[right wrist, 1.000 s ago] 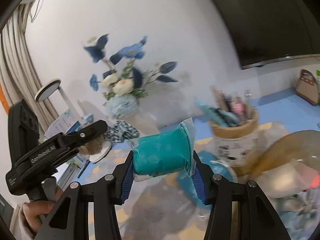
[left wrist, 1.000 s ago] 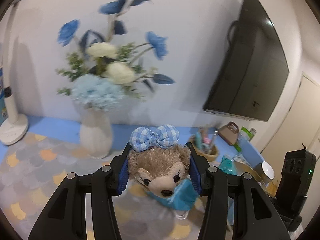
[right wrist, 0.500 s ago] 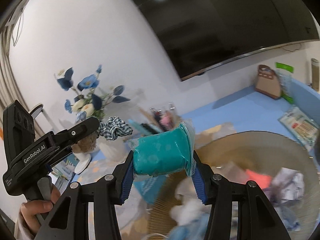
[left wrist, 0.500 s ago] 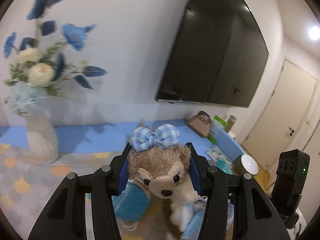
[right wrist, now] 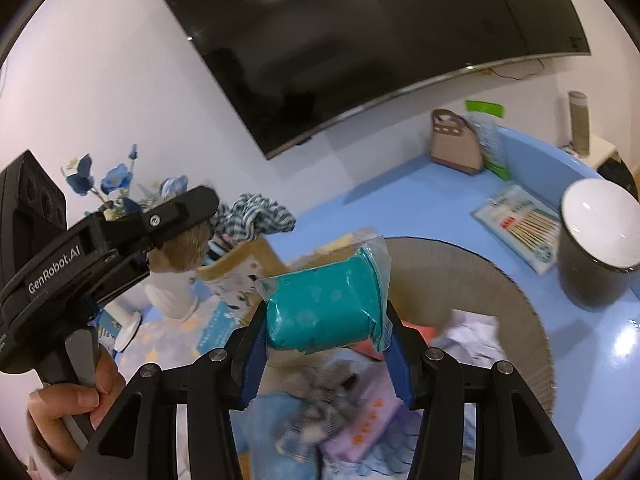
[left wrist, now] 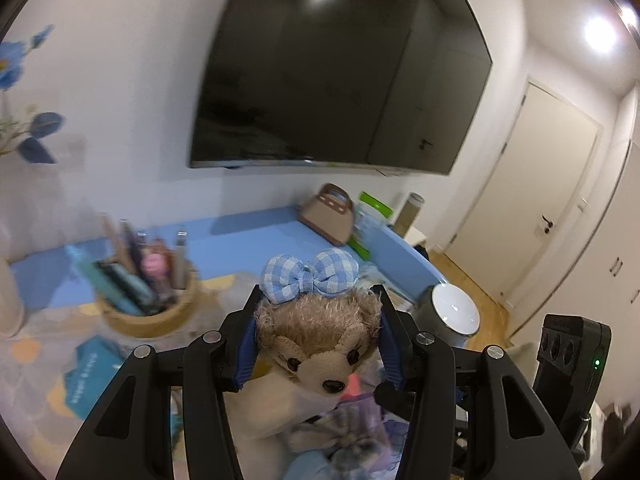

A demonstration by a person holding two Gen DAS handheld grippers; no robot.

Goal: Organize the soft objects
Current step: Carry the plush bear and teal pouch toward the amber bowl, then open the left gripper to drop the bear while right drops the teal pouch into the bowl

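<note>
We have the plush toy (left wrist: 316,344) clenched in the left tool (left wrist: 318,336) and the teal packet (right wrist: 324,308) in the right tool (right wrist: 326,344), both above the part-filled basket (right wrist: 520,280); 2 drops remain.

A brown plush toy (left wrist: 320,340) with a blue checked bow (left wrist: 308,276) on its head is hanging upright by the sides of its head, its pale body dangling below, facing the camera. A teal packet (right wrist: 324,304) in clear wrapping is being held on its side, squeezed at both ends. Both are hovering over a round tan basket (right wrist: 516,280) that is holding a blurred heap of soft things in blue, purple, white and red.
</note>
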